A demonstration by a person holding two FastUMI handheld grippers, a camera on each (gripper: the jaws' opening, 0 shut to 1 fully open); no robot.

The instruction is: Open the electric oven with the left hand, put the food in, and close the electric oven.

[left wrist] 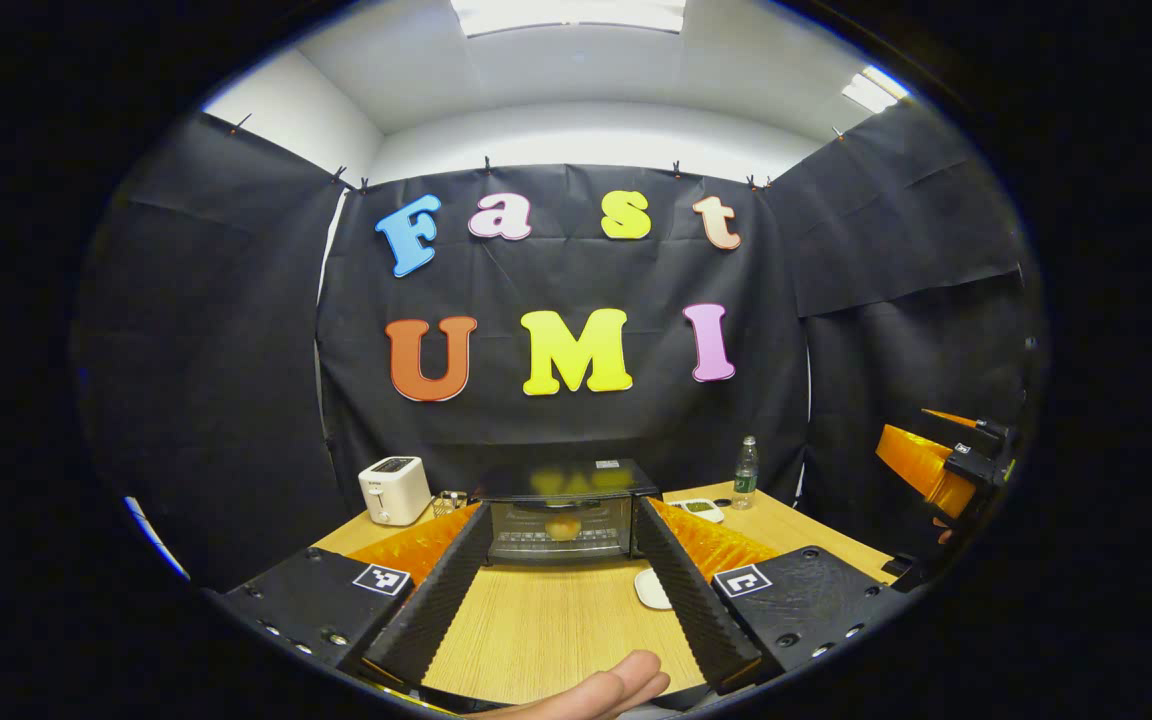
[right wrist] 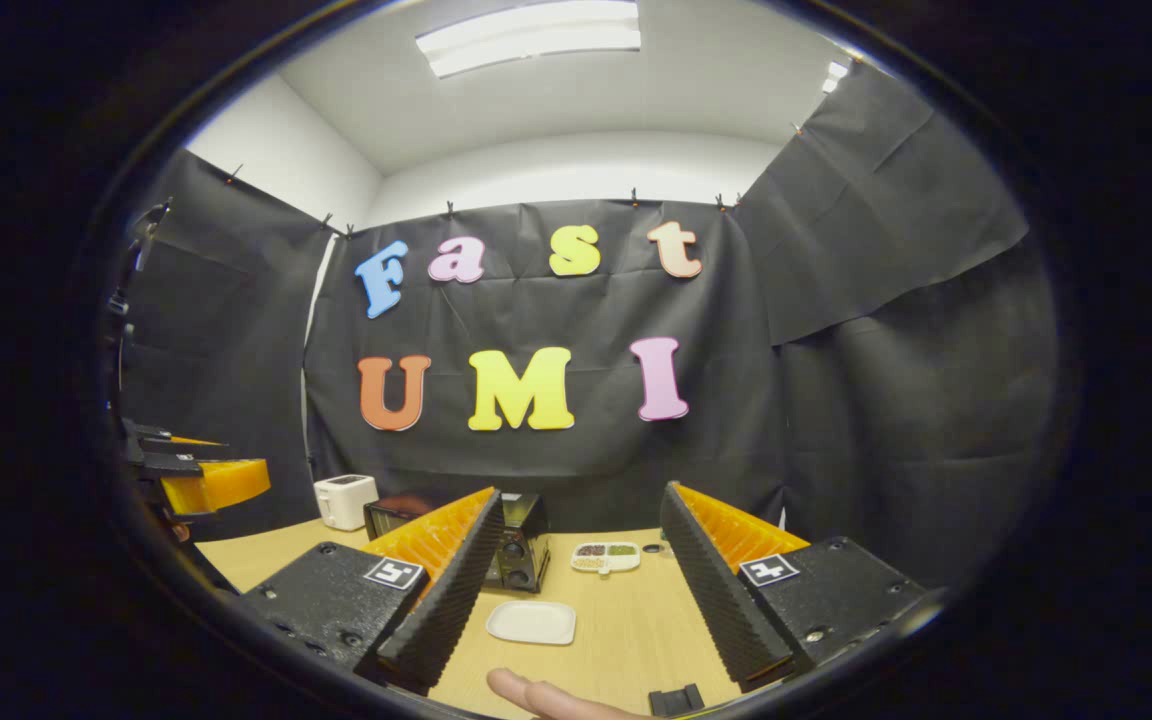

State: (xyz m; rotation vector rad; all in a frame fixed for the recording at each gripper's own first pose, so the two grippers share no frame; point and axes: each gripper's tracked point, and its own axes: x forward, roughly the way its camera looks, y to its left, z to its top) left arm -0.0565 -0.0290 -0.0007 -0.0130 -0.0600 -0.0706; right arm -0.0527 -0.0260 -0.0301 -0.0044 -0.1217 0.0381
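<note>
A black electric oven (left wrist: 561,510) stands at the back of the wooden table (left wrist: 546,630), straight ahead of my left gripper (left wrist: 561,600). Its door looks upright against the front, and a round yellowish food (left wrist: 563,526) shows on the rack behind the glass. My left gripper is open with nothing between its fingers, short of the oven. An empty white plate (left wrist: 652,588) lies beside its right finger. In the right gripper view the oven (right wrist: 521,540) shows from the side. My right gripper (right wrist: 576,580) is open and empty above the white plate (right wrist: 532,622).
A white toaster (left wrist: 394,490) stands left of the oven, with a plastic bottle (left wrist: 745,472) and a small divided dish (right wrist: 606,556) to its right. The right gripper (left wrist: 941,465) hangs at the far right, the left gripper (right wrist: 201,480) at the far left. A fingertip (left wrist: 596,690) shows.
</note>
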